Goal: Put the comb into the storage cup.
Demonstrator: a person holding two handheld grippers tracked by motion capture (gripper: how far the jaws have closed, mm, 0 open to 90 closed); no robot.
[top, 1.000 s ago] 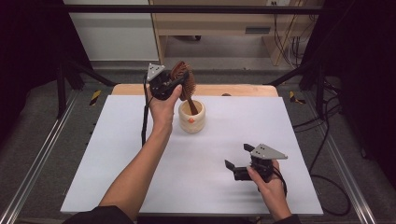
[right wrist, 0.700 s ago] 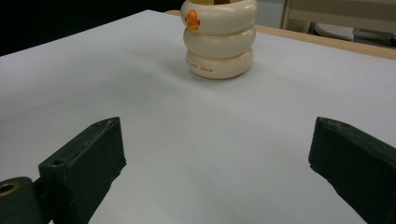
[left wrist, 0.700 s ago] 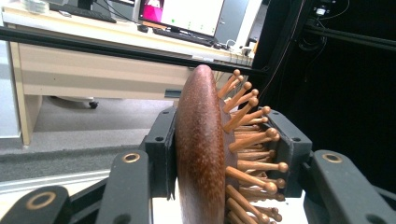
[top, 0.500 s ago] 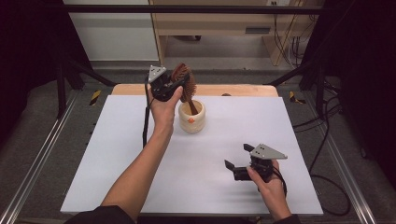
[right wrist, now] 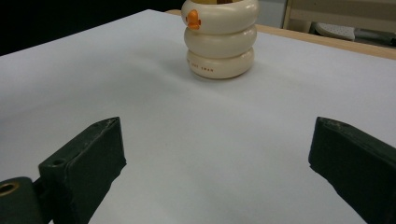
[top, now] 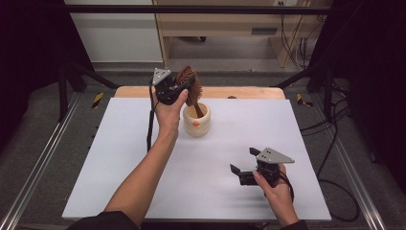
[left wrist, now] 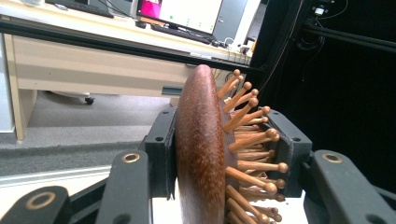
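Brown wood marks the hairbrush (top: 187, 81) in the high view: its head is raised above the cream cup (top: 197, 120), and its handle goes down into the cup's mouth. The left gripper (top: 178, 89) holds the head of the brush, with the person's left hand (top: 168, 111) just beside the cup. The cup stands on the white table (top: 119, 158), in the far middle part. The right gripper (top: 243, 168) rests low on the table near the right front, well apart from the cup, and its jaws stand open with nothing between them. The right hand (top: 275, 184) holds it from behind.

In the left gripper view, the two black jaws are closed on the brush head (left wrist: 201, 149), one pad against the smooth rounded back and the other against the side with the wooden pins (left wrist: 247, 140). The head stands upright between them. Behind it there is a desk (left wrist: 93, 60) with a monitor (left wrist: 187, 11), though this part is a little blurred.

In the right gripper view, the jaws are wide apart and only bare white table (right wrist: 210, 154) lies between them. Farther off stands the cup (right wrist: 219, 39), made like three stacked rings, with a small orange figure (right wrist: 193, 19) on its upper ring; what the figure is, I cannot tell surely.
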